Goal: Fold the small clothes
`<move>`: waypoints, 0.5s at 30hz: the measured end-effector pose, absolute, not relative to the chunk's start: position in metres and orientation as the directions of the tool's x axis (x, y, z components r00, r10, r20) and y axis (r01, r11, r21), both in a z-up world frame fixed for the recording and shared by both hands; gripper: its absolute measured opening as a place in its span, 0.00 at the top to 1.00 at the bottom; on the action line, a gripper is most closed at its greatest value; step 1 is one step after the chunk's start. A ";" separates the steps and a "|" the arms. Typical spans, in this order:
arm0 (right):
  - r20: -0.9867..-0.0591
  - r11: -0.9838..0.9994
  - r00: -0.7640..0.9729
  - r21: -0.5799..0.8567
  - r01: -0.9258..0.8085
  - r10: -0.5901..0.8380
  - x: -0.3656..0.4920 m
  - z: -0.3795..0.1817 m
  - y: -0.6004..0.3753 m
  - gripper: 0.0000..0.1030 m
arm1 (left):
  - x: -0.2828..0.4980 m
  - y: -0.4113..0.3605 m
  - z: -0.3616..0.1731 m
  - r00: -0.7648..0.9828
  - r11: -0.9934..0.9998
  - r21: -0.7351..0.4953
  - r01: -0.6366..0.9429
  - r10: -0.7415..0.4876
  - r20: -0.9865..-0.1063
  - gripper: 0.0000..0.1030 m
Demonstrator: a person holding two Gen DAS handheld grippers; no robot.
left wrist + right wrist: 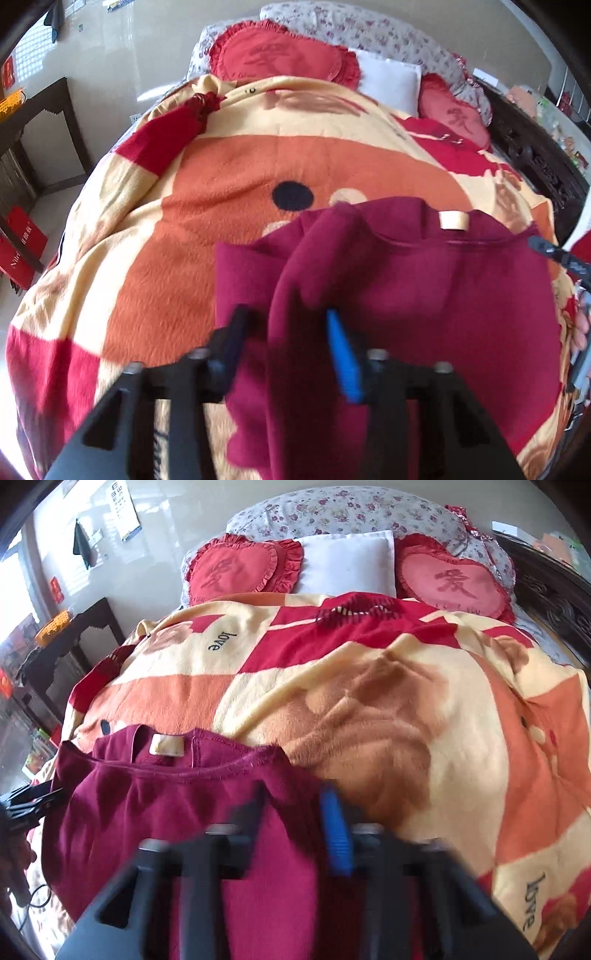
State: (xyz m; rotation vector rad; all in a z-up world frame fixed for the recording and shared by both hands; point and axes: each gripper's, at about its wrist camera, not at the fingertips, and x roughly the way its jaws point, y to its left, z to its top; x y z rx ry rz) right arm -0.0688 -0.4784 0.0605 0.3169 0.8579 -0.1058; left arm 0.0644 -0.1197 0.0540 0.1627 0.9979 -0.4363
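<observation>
A maroon garment (424, 295) of soft matt knit cloth, with a pale woven neck label (453, 220), lies on a fuzzy, napped fleece blanket (184, 240). Beyond the blanket rest satin-sheened red heart cushions (240, 572) and a smooth white pillow (347, 563). The left gripper (284, 332) shows matt black plastic fingers, one faced with ribbed blue.

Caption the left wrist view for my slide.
Left tongs pinch a raised fold of the maroon top on the patterned blanket.

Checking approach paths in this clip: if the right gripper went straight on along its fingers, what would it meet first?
Probably the maroon garment already between the right gripper fingers; beyond it, the blanket. Depth is unclear.
</observation>
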 end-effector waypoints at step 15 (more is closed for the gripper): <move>-0.733 0.917 0.678 0.233 0.323 -0.053 -0.093 0.070 -0.504 0.90 | 0.069 -0.125 0.058 0.473 0.906 -0.088 0.415 -0.297 -0.829 0.62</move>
